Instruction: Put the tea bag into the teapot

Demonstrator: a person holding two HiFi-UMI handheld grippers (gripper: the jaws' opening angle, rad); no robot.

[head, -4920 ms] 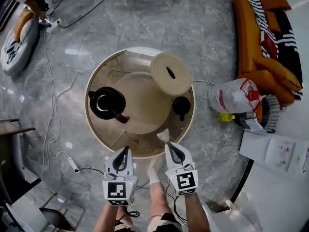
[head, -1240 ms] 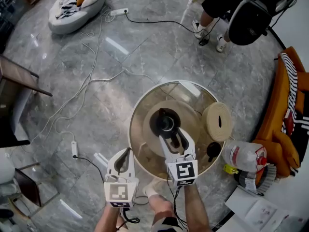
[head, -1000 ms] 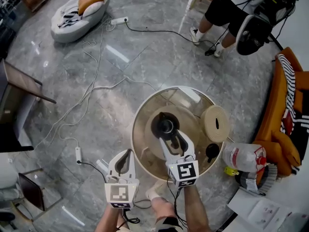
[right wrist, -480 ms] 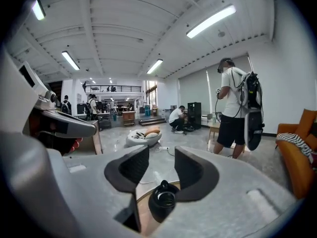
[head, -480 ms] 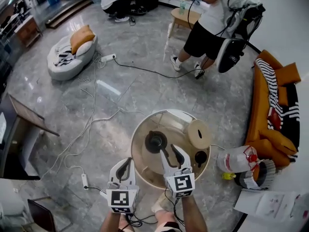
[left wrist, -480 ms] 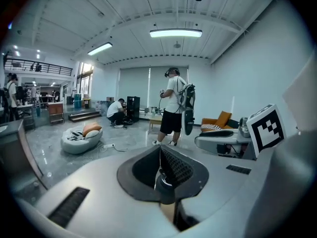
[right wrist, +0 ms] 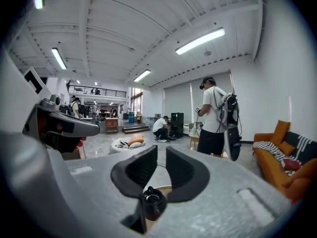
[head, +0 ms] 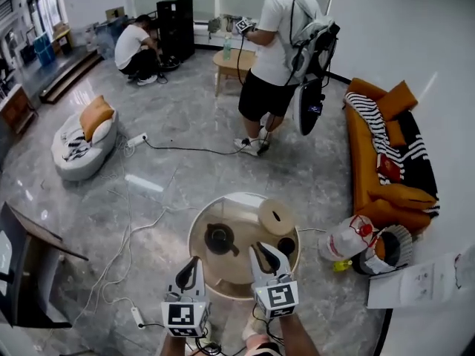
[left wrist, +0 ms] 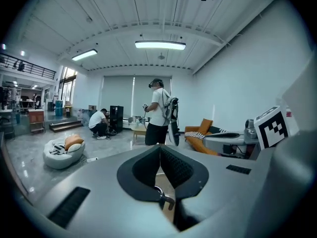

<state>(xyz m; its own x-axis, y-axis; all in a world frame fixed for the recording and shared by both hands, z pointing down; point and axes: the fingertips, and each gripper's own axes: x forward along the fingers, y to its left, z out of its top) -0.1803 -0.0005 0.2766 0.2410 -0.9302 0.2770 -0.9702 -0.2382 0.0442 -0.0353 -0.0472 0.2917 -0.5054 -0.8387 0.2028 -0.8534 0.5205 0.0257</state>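
Observation:
The black teapot [head: 218, 238] stands lidless on the round glass table [head: 199, 219]; the right gripper view shows the teapot [right wrist: 151, 201] just below the jaws. A small black lid [head: 286, 245] lies to the teapot's right. My right gripper [head: 261, 251] hovers over the table's near edge, short of the teapot. Its jaws are closing, a narrow gap is left, and nothing is between them [right wrist: 161, 155]. My left gripper [head: 190, 264] hangs at the near-left rim with its jaws together [left wrist: 159, 148]. No tea bag shows in any view.
A round woven mat [head: 276, 216] lies on the table's far right. A water jug [head: 347, 240] and an orange sofa [head: 382, 162] stand to the right. A standing person [head: 278, 50], a crouching person [head: 133, 47], a beanbag [head: 80, 136] and floor cables [head: 185, 150] are beyond.
The head view has swung up from the table to take in the room. My right gripper has drawn back from over the teapot, and its jaws have narrowed.

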